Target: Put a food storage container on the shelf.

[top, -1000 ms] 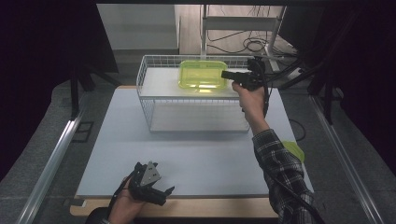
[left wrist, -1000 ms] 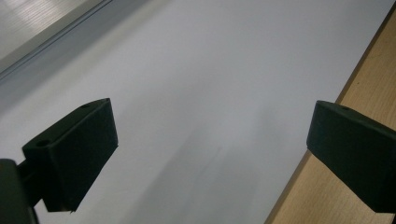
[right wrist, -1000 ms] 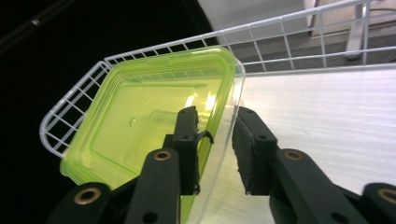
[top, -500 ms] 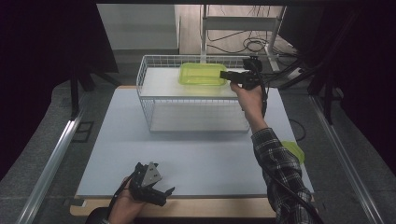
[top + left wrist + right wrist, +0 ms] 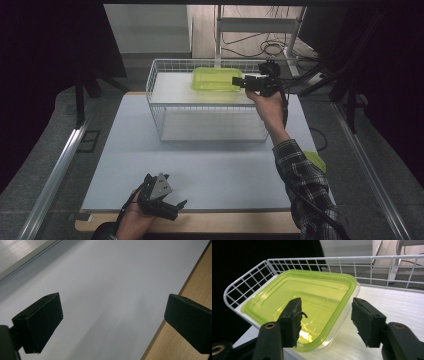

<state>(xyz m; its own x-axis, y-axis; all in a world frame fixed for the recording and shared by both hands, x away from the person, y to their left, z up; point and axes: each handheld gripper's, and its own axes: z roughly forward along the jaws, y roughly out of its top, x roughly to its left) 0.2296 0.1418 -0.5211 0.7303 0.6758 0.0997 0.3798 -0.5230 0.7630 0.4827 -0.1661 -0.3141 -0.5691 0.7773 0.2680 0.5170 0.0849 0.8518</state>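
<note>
We see the translucent lime-green plastic container sitting on the top shelf of the white wire rack, toward its far right corner. The right claw has just been opening; its jaws straddle the container's near corner, apparently no longer pressing it. The left claw rests wide open, empty, at the desk's near edge.

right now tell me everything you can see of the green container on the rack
The green container is a see-through, yellow-green plastic tub, rectangular with rounded corners and a flat rim, open-topped and empty. It sits upright on the white top shelf of the wire rack, toward the back rail. The right tongs straddle its near wall, one jaw inside, one outside; they have just been opening, and the pads look clear of the plastic.
</note>
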